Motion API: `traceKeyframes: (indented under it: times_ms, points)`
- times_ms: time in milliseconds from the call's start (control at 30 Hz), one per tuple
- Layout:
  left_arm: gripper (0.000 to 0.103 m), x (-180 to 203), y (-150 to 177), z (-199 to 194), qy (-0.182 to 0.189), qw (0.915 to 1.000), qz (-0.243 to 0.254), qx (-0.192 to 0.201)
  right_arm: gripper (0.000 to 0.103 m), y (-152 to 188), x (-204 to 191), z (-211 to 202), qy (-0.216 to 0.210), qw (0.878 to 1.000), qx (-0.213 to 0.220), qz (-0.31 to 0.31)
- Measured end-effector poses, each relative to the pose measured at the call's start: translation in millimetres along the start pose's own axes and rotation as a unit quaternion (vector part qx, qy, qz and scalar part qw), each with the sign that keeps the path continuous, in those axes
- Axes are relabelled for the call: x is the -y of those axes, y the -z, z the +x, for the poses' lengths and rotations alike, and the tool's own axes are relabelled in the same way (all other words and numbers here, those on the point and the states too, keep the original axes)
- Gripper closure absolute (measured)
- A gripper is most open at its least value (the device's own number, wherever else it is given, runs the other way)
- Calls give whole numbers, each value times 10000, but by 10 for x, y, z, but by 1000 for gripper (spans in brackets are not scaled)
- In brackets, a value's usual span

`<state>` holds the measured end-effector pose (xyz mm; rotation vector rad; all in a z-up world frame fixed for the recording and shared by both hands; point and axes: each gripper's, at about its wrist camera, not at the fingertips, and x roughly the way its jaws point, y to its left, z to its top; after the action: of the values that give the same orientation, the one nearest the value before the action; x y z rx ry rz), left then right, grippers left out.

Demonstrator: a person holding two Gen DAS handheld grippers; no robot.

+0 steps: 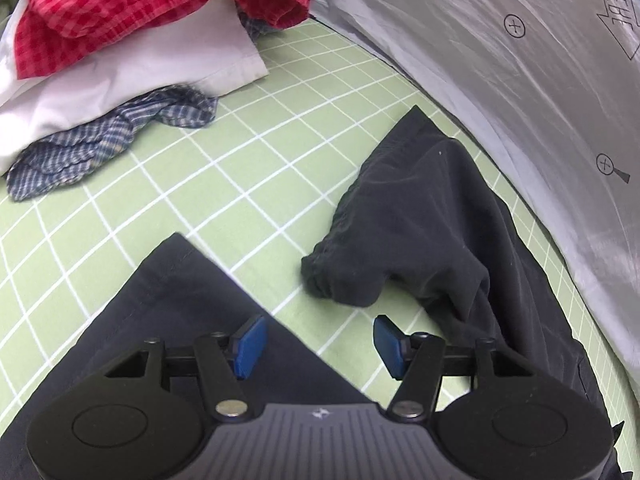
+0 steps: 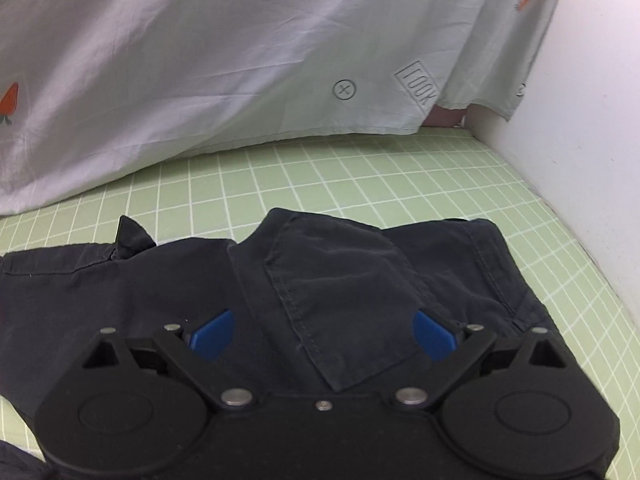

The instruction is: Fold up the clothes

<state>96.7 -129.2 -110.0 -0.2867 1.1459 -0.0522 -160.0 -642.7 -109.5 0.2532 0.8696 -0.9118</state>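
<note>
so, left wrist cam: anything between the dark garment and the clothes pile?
Nothing: only bare green grid sheet between the dark garment and the clothes pile, in the left wrist view.

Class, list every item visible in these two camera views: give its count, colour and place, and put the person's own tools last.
dark garment: one, black, spread on the bed sheet under both grippers
bed sheet: one, green with white grid, underneath everything
red checked cloth: one, top of the pile, far left
white cloth: one, under the red one
blue checked cloth: one, bottom of the pile
grey cover: one, pale printed, along the far edge
left gripper: blue fingers open
right gripper: blue fingers open
</note>
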Motion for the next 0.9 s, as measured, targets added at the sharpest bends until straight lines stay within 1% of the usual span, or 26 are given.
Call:
traceKeyframes:
  times_ms: [33,67,100,133,167,200,233,267,300,333,367,400,433,500,533,567,600,633,667,700,733,767,800,833,867,900]
  points:
    - [43,31,-37,46,4,10000,59,7,6,-22,-48,61,79,9999,-53,-50]
    - [43,63,-74,92,9,9999,118,14,9,-42,-74,112,124,9998,-112,-68]
    - [45,93,-108,135,16,9998,173,25,16,-60,-84,153,125,9998,-164,-61]
    - [52,117,-131,165,44,9998,204,64,20,-78,-84,191,108,9997,-222,-44]
    - [60,136,-154,189,89,9996,228,105,31,-97,-72,216,101,9996,-246,-23]
    - [78,152,-178,215,123,9995,255,105,45,-116,-58,235,98,9996,-259,-2]
    - [86,169,-203,238,151,9994,283,111,52,-135,-44,255,95,9996,-273,18]
    - [88,194,-231,243,144,9993,317,151,68,-158,-20,265,-51,9996,-265,77]
    - [92,218,-258,249,137,9991,352,191,89,-183,8,273,-242,9993,-250,148]
    - [93,243,-288,251,128,9989,390,234,95,-225,26,284,-339,9990,-218,208]
    - [93,269,-327,238,107,9985,440,296,98,-278,30,285,-344,9991,-135,185]
    - [93,287,-386,203,112,9982,432,397,99,-341,32,263,-291,9995,21,114]
    - [93,287,-460,149,160,9980,349,508,99,-423,44,214,-181,9995,224,100]
    - [93,257,-605,11,374,9968,131,689,100,-590,91,95,21,9979,615,185]
    - [93,245,-673,-58,469,9958,41,780,103,-682,134,21,196,9959,839,284]
    - [93,250,-711,-119,482,9950,60,869,103,-778,181,-56,405,9926,1080,381]
    - [93,265,-727,-148,398,9950,141,904,103,-834,230,-55,423,9920,1100,453]
    - [92,274,-728,-133,279,9959,235,830,100,-877,281,-31,383,9924,1052,519]
    - [90,258,-710,-83,145,9972,270,681,92,-920,332,-6,343,9926,1004,584]
    - [86,212,-677,-19,-36,9984,177,537,70,-963,383,18,302,9928,956,649]
    - [80,161,-643,39,-198,9990,72,396,60,-943,429,55,146,9935,798,798]
    - [77,82,-597,69,-263,9992,-93,276,52,-882,459,72,-2,9935,664,923]
    - [69,4,-553,91,-305,9991,-253,174,50,-803,470,64,-67,9934,573,991]
    - [61,-61,-509,70,-223,9989,-380,175,47,-719,476,50,-110,9933,490,1045]
    - [58,-127,-466,50,-142,9985,-508,175,37,-596,475,30,-122,9933,394,1082]
    - [56,-193,-423,30,-61,9978,-635,176,31,-476,472,16,-133,9934,299,1097]
